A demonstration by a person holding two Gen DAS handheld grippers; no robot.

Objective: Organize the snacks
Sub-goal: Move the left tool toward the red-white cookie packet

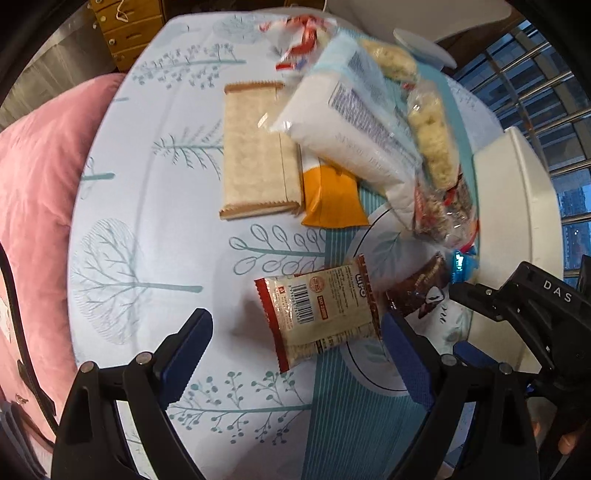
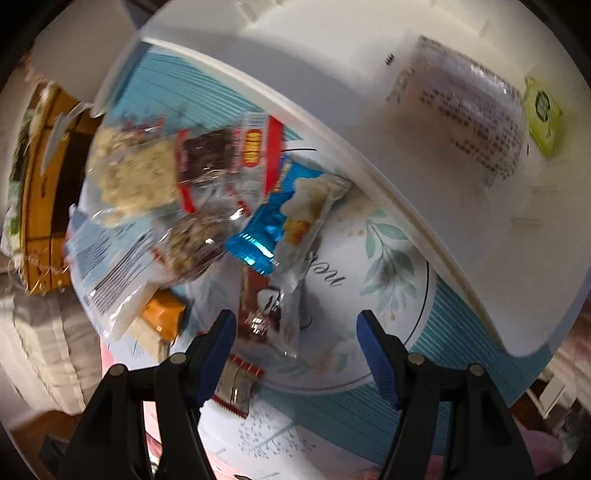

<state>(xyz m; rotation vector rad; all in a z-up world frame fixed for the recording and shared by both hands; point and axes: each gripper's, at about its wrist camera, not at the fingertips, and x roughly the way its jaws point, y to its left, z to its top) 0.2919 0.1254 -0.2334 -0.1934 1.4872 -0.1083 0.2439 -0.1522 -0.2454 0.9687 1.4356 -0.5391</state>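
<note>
Blue pads on our left gripper [image 1: 297, 354] stand wide apart with nothing between them, poised over the red-edged packet [image 1: 319, 314] that lies barcode-up on the bench [image 1: 155, 229]; our right gripper [image 2: 295, 350] is also open and empty, pointing down at the brown packet [image 2: 258, 306] and the blue packet [image 2: 280, 225] at the near edge of the heap. We judge the step in hand to be a first pick from the loose snacks, with the white bin [image 2: 332, 74] just beside the pile as the likely home, since a wrapped pack [image 2: 461, 122] and a green packet [image 2: 543, 118] seem to lie in it already. To do it well we should centre the left pads on the red-edged packet's long sides, come down until the pads bracket it, and close gently, as the wrapper looks soft and slippery. The right gripper should take only the topmost packet, because the snacks overlap and a low grasp might drag neighbours. The bench is round, covered by a pale cloth printed with teal trees and a striped mat with a leafy round design. Around it we see a pink cushion [image 1: 33, 192], a wooden drawer unit [image 1: 129, 26], and a barred window [image 1: 535, 92] with dusk outside.
</note>
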